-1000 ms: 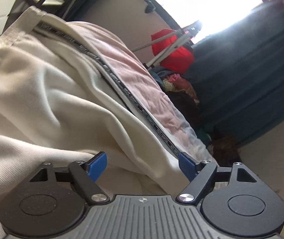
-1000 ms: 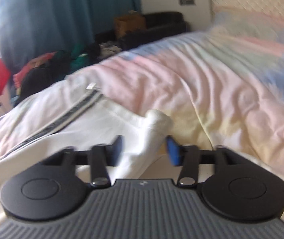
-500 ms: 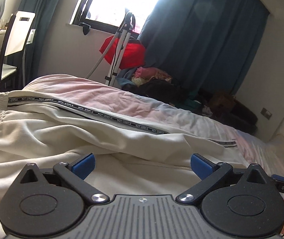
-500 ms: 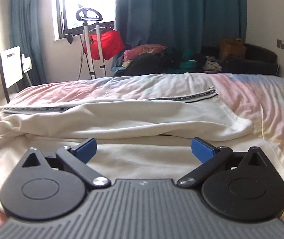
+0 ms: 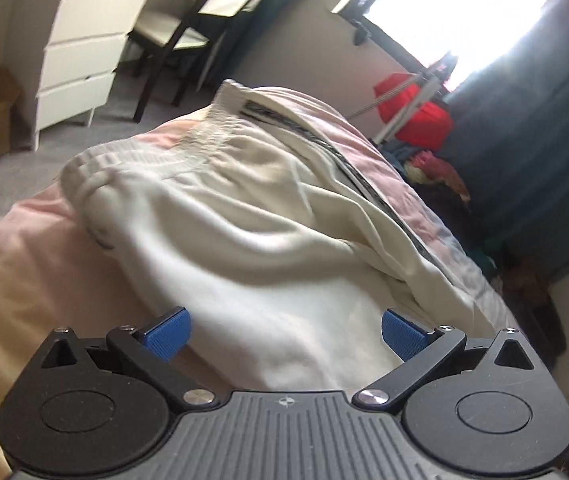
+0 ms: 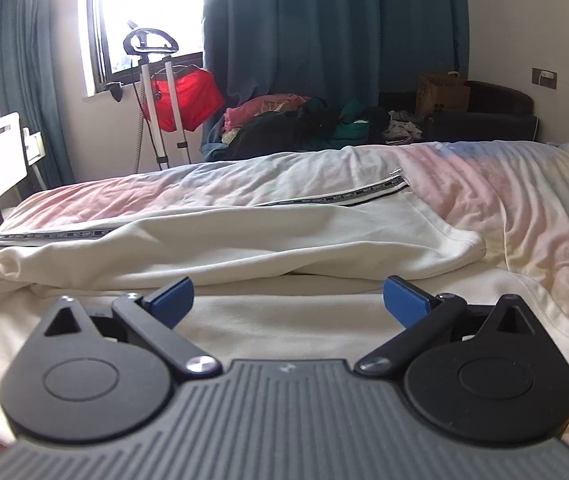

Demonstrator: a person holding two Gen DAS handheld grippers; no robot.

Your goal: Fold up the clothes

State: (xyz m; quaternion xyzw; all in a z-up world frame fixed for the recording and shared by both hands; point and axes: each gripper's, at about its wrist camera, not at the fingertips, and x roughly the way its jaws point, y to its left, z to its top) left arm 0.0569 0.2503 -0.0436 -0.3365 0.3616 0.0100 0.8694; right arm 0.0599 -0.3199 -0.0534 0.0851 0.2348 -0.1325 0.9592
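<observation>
A bed [image 6: 524, 200] with a pastel pink, yellow and blue cover is filling most of both views, and a pair of cream trousers [image 6: 284, 240] with a black-and-white printed side stripe [image 6: 336, 198] is lying along it. From the right wrist view, the trousers are stretching from the left edge of the bed toward its middle, one leg lying over the other, the upper leg's cuff ending near the middle of the bed. From the left wrist view, the gathered elastic waistband [image 5: 204, 140] is sitting at the bed's far edge — beyond it are a white chest of drawers [image 5: 72, 68] and a dark-framed chair [image 5: 188, 32]. Behind the bed, dark teal curtains [image 6: 324, 40] are hanging beside a bright window, with a red garment [image 6: 188, 100] on a stand and a heap of clothes [image 6: 304, 120] nearby. The left gripper [image 5: 284, 330] is hovering over the cloth with its blue-tipped jaws spread wide, holding nothing. The right gripper [image 6: 288, 300] is likewise gaping wide above the near leg — nothing is between its jaws.
</observation>
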